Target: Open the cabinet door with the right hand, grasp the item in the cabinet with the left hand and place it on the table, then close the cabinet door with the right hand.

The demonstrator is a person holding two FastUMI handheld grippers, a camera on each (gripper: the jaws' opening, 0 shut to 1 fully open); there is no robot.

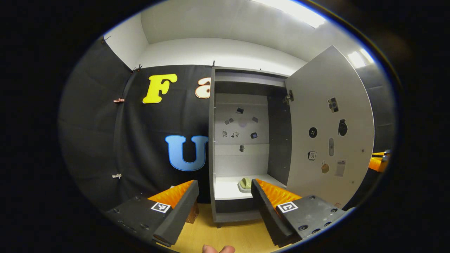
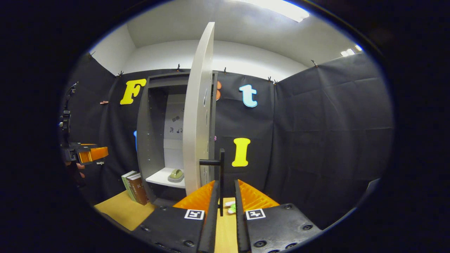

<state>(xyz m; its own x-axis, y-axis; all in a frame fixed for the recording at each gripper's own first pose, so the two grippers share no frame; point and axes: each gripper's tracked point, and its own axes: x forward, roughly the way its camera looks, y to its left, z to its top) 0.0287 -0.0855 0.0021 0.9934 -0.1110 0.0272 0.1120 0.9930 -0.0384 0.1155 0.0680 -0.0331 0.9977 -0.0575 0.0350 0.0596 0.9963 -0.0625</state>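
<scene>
The wooden table (image 1: pixel 225 235) carries the cabinet (image 1: pixel 212 158), which stands at the table's rear edge against the wall. Inside the cabinet, a white shelf (image 1: pixel 225 191) holds one green item (image 1: pixel 245 183), which rests on a pale base near the right side of the shelf, toward its back.

In the right gripper view, the table (image 2: pixel 123 211) also carries upright books (image 2: pixel 135 188), standing just beside the cabinet's left wall. A small green-and-white object (image 2: pixel 231 207) lies on the table below the door.

item (image 1: pixel 245 183) on shelf (image 1: pixel 228 189) inside cabinet (image 1: pixel 212 147), door (image 1: pixel 330 130) swung open to its right, books (image 2: pixel 135 182) on table (image 2: pixel 123 211) left of cabinet
</scene>
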